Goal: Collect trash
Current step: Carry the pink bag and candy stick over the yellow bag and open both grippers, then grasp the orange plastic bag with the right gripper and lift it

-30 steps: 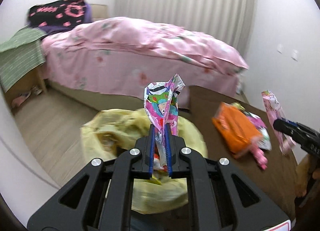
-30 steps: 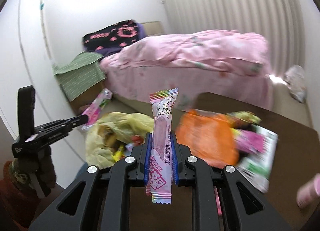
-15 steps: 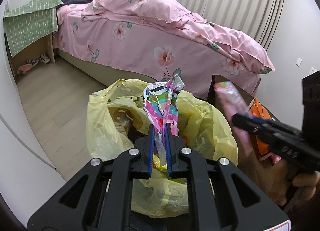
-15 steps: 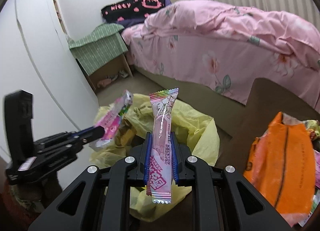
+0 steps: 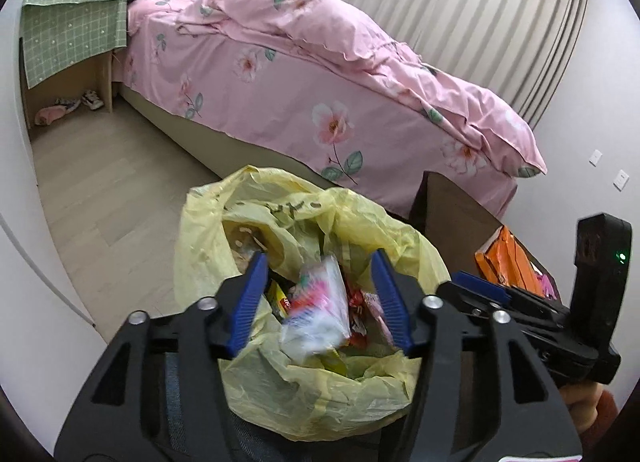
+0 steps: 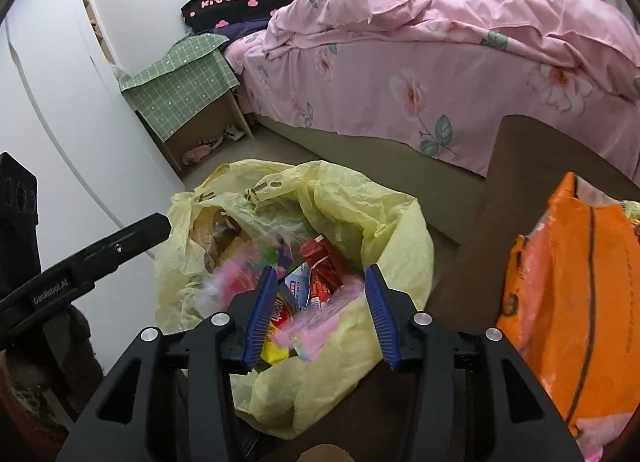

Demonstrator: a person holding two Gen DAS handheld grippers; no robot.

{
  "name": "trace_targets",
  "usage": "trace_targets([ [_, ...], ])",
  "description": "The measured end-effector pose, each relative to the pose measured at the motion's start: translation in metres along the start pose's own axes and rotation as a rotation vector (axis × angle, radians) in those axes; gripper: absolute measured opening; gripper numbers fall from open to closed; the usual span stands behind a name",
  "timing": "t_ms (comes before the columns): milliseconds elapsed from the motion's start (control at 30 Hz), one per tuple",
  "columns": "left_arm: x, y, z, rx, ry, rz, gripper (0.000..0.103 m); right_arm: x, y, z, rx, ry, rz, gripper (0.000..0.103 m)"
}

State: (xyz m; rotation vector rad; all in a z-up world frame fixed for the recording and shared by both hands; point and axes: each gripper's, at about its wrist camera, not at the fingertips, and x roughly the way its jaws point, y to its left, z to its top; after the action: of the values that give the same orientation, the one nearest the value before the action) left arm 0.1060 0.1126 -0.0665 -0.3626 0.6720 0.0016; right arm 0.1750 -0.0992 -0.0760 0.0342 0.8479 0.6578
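A yellow plastic bag [image 5: 280, 213] [image 6: 360, 201] stands open beside the table, with several snack wrappers inside. My left gripper [image 5: 318, 262] hangs over its mouth with its jaws opening. A colourful wrapper [image 5: 316, 310], blurred, drops free between them into the bag. My right gripper [image 6: 320, 274] is over the same bag, its jaws also opening. A pink candy wrapper [image 6: 316, 322], blurred, falls loose below its blue pads [image 6: 260, 306]. Each gripper shows in the other's view: the right gripper [image 5: 480, 286], the left gripper [image 6: 152, 227].
An orange snack packet [image 6: 580, 302] [image 5: 508, 262] and more wrappers lie on the brown table [image 6: 540, 149] to the right of the bag. A bed with pink bedding [image 5: 320, 81] stands behind, and a green-covered nightstand [image 6: 180, 93] by the wall. Wooden floor [image 5: 112, 197] lies left of the bag.
Both grippers came down over the yellow bag, then went from shut to open. The colourful wrapper and the pink candy wrapper left their pads and are dropping into the bag.
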Motion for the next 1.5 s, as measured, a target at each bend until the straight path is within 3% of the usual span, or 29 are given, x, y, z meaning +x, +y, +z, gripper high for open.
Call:
trace_targets([
  [100,-0.005,-0.006,0.000,0.016,-0.012,-0.002,0.059,-0.022,0.001,-0.004,-0.010,-0.041,-0.019,0.046],
  [300,-0.009,-0.036,-0.005,0.078,0.000,-0.054,0.060,-0.079,-0.012,-0.013,-0.034,-0.123,-0.125,0.046],
  [400,-0.006,-0.060,-0.011,0.131,0.023,-0.104,0.061,-0.112,-0.028,-0.021,-0.061,-0.192,-0.221,0.047],
  [433,-0.004,-0.072,-0.015,0.159,0.033,-0.132,0.061,-0.123,-0.037,-0.024,-0.062,-0.207,-0.242,0.052],
  [667,0.021,-0.147,-0.034,0.282,0.099,-0.328,0.063,-0.167,-0.107,-0.059,0.070,-0.186,-0.372,0.057],
  [767,0.036,-0.174,-0.033,0.314,0.072,-0.331,0.063,-0.184,-0.129,-0.077,0.129,-0.201,-0.394,0.057],
  [900,0.061,-0.192,-0.023,0.294,0.079,-0.289,0.063,-0.194,-0.140,-0.090,0.174,-0.204,-0.349,0.057],
  [1033,0.055,-0.180,-0.015,0.259,0.052,-0.301,0.063,-0.184,-0.128,-0.083,0.131,-0.204,-0.286,0.057],
  [1200,0.039,-0.149,-0.013,0.217,0.052,-0.270,0.063,-0.149,-0.121,-0.041,0.105,-0.226,-0.205,0.057],
  [1300,0.030,-0.136,-0.014,0.212,0.056,-0.261,0.063,-0.108,-0.128,-0.021,0.100,-0.135,-0.227,0.057],
  [1400,0.019,-0.123,-0.016,0.205,0.048,-0.247,0.063,-0.070,-0.138,-0.021,0.118,-0.014,-0.275,0.057],
  [1500,0.012,-0.111,-0.019,0.187,0.050,-0.243,0.063,-0.067,-0.134,-0.032,0.135,-0.020,-0.251,0.056],
])
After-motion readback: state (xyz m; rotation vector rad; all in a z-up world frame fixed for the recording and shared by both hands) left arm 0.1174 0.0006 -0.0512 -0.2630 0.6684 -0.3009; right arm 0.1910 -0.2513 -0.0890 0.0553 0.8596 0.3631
